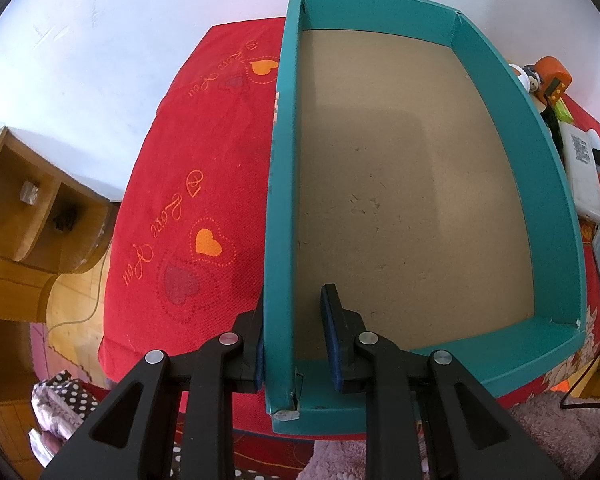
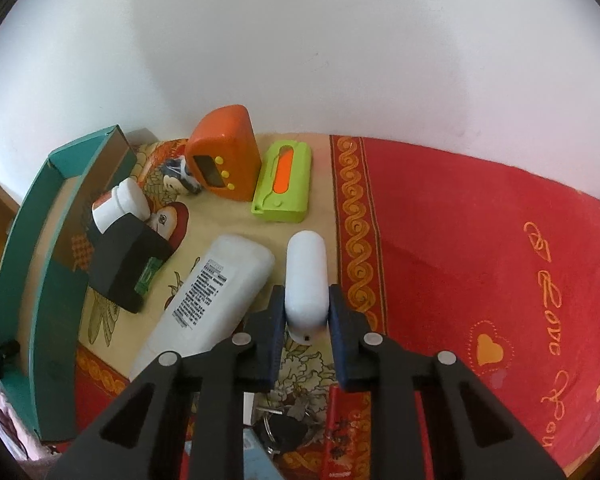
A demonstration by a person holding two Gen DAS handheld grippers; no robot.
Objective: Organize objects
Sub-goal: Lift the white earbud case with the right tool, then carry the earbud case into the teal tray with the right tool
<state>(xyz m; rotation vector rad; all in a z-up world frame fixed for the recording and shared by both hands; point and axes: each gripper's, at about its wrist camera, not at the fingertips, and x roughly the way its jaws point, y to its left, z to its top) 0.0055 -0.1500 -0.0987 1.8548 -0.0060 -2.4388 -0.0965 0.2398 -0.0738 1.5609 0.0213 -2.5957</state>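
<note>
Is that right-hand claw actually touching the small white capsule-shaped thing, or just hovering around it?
Touching. The right wrist view shows the right gripper with a blue pad pressed against each side of the white capsule, no gap visible on either side.

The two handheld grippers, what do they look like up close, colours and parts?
Both look alike. The left gripper and the right gripper each have matte black plastic linkage arms with triangular cut-outs, round silver pivot pins at the joints, and two flat fingers faced with dark blue pads. No cables, markings or sleeves show on either.
</note>
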